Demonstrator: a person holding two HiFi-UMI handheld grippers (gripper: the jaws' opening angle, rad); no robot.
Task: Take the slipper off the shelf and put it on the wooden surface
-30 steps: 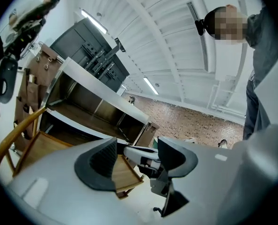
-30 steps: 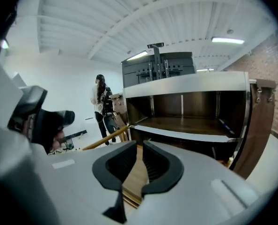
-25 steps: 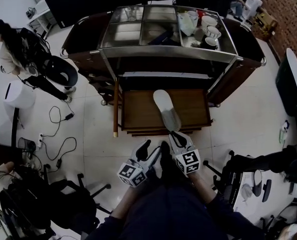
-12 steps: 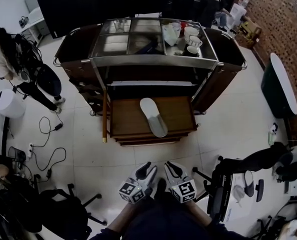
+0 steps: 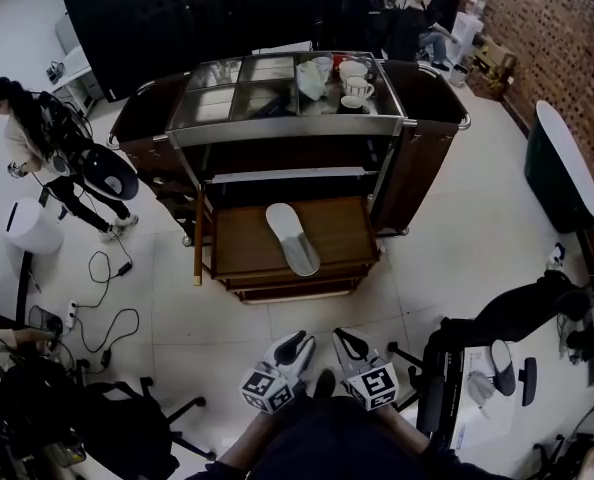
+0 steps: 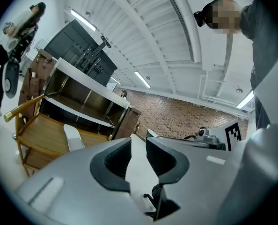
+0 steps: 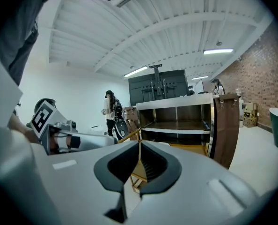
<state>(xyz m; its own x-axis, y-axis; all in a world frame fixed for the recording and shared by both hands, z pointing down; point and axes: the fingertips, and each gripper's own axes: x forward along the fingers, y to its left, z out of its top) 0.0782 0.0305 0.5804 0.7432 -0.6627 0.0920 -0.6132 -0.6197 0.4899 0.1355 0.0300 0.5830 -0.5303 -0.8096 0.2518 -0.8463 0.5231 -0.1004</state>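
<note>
Slipper (image 5: 291, 238) lies on the wooden surface (image 5: 342, 230), well ahead. Your left claw (image 5: 295, 345), empty and slightly parted, has just been closing. Your right claw (image 5: 343, 340) is clenched empty. Job likely done.

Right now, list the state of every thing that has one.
slipper: lying on the wooden surface, untouched.
left gripper: open, empty, jaws have just been closing.
right gripper: shut, empty.
cups: upright on the cart top.

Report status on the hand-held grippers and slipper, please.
Left hand-held gripper open, jaws just closing, empty; right hand-held gripper shut, empty. Slipper on wooden surface. Nothing blocking.
</note>
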